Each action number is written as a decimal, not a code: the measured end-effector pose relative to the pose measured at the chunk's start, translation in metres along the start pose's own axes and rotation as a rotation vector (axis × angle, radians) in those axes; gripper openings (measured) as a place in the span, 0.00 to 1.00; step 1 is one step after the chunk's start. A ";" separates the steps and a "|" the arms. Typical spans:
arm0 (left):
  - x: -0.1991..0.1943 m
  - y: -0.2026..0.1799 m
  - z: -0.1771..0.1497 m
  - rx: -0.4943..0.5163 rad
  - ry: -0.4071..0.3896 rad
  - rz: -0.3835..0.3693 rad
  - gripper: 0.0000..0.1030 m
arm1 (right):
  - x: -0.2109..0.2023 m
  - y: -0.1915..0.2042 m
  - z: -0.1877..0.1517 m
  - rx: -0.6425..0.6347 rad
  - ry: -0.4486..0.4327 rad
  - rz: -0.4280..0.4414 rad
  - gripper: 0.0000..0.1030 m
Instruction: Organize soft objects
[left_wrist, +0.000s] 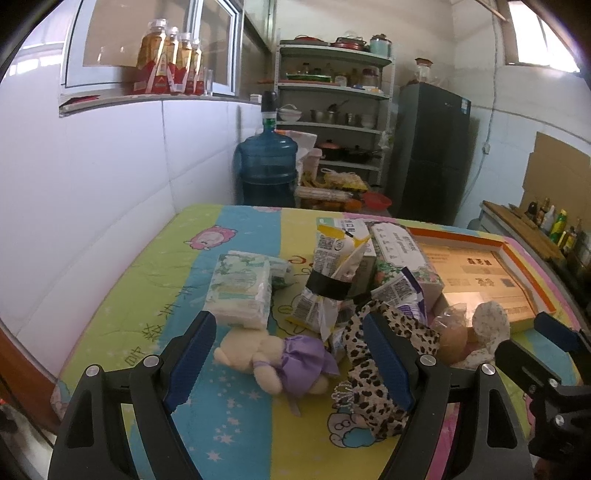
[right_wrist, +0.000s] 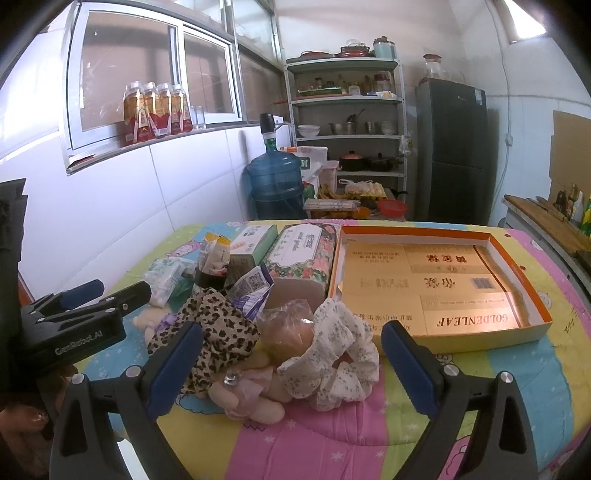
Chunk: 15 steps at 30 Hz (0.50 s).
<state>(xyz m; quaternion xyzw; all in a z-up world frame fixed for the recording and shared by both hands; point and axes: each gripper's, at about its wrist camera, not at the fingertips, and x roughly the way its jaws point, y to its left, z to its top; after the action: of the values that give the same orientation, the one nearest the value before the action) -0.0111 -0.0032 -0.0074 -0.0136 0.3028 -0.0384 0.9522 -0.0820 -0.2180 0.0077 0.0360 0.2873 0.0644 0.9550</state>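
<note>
A cream plush bear in a purple dress (left_wrist: 280, 360) lies on the colourful sheet between the fingers of my open left gripper (left_wrist: 291, 365). A leopard-print scrunchie (left_wrist: 373, 373) lies just right of it, also in the right wrist view (right_wrist: 214, 332). A white floral scrunchie (right_wrist: 332, 363) and a pink plush toy (right_wrist: 251, 395) lie between the fingers of my open right gripper (right_wrist: 291, 373). An open gold and orange box (right_wrist: 436, 280) sits right of the pile. Both grippers hold nothing.
Tissue packs (left_wrist: 240, 291), snack packets (left_wrist: 332, 273) and a floral tissue box (right_wrist: 303, 254) crowd the table's middle. A bagged bun (right_wrist: 291, 328) lies by the white scrunchie. A white tiled wall runs along the left; a water jug (left_wrist: 267, 170) and shelves stand beyond.
</note>
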 end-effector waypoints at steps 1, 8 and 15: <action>0.000 -0.001 -0.001 0.001 0.000 -0.006 0.81 | 0.000 0.000 0.000 0.001 0.001 -0.001 0.96; 0.004 -0.006 -0.009 0.002 0.024 -0.096 0.81 | 0.005 -0.006 -0.006 0.019 0.017 -0.009 0.95; 0.014 -0.020 -0.027 0.024 0.071 -0.210 0.78 | 0.019 -0.018 -0.020 0.037 0.058 -0.024 0.95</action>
<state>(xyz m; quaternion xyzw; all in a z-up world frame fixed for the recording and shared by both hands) -0.0165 -0.0239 -0.0369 -0.0323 0.3330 -0.1422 0.9316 -0.0759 -0.2321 -0.0207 0.0485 0.3166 0.0486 0.9461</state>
